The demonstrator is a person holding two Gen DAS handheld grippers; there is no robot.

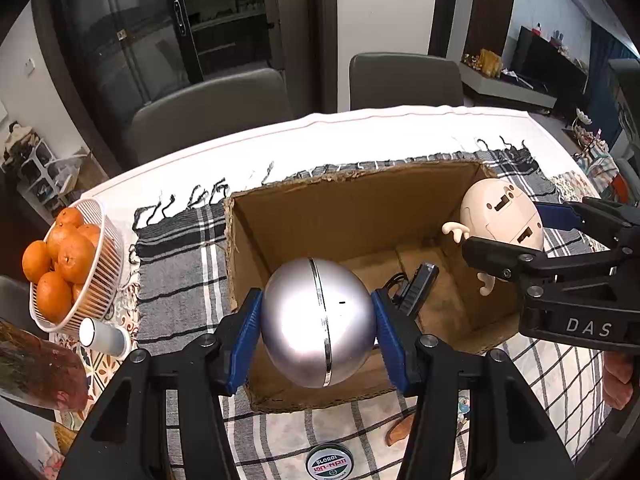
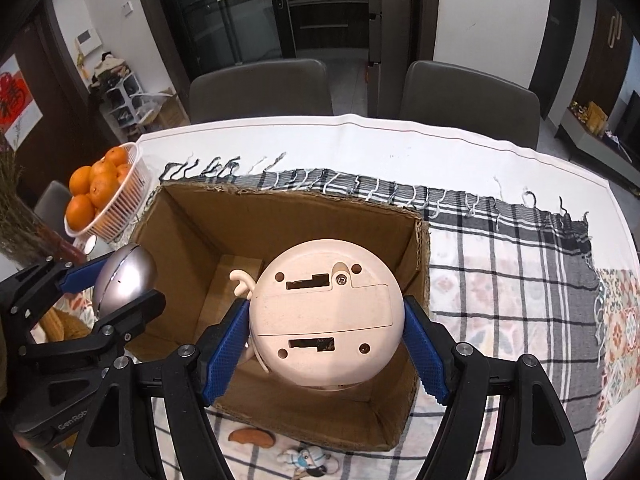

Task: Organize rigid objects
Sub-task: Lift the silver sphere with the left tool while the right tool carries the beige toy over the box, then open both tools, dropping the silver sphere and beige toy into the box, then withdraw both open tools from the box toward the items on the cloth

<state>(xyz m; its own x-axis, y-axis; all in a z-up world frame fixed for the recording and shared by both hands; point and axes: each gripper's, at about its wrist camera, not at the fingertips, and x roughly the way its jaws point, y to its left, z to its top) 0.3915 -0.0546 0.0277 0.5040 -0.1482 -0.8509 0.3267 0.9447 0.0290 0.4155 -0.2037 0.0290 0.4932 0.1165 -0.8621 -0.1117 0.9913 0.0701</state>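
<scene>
Left wrist view showed my left tongs point(image 1: 318, 322) clenched on a shiny silver metal egg-shaped ball point(image 1: 318, 322) with a chrome seam running round it, both blue pads point(image 1: 244, 340) pressed against its sides. I held it above the near left part of an open brown cardboard box point(image 1: 348, 208) that stood on a black, grey and white checked cloth with fringe point(image 1: 180, 264). Inside the box, on its floor, lay a small black device with a cord point(image 1: 416, 290). Off to the right my right tongs point(image 1: 520, 236) gripped a cream plastic egg-shaped toy figure with small arms point(image 1: 500, 216), over the box's right wall. A white plastic basket point(image 1: 110, 240) of oranges point(image 1: 74, 258) sat on the surface to the left of the cloth, with a small white cylinder point(image 1: 104, 336) lying just below it. A round green and white tin point(image 1: 329, 462) lay on the cloth near me.

Seen from the right wrist, the cream toy point(image 2: 326, 316) showed me its flat base, with slots and screw holes, and my right tongs' point(image 2: 326, 344) blue pads point(image 2: 426, 356) clamped it on both sides above the box point(image 2: 280, 208) opening. My left tongs point(image 2: 116, 284), holding the silver ball point(image 2: 124, 280), hung at the box's left edge. A small white and blue figurine point(image 2: 304, 458) and an orange crescent-shaped piece point(image 2: 250, 436) lay on the cloth point(image 2: 500, 264) in front of the box. Two grey chairs point(image 2: 260, 92) stood behind the surface point(image 2: 360, 136).
</scene>
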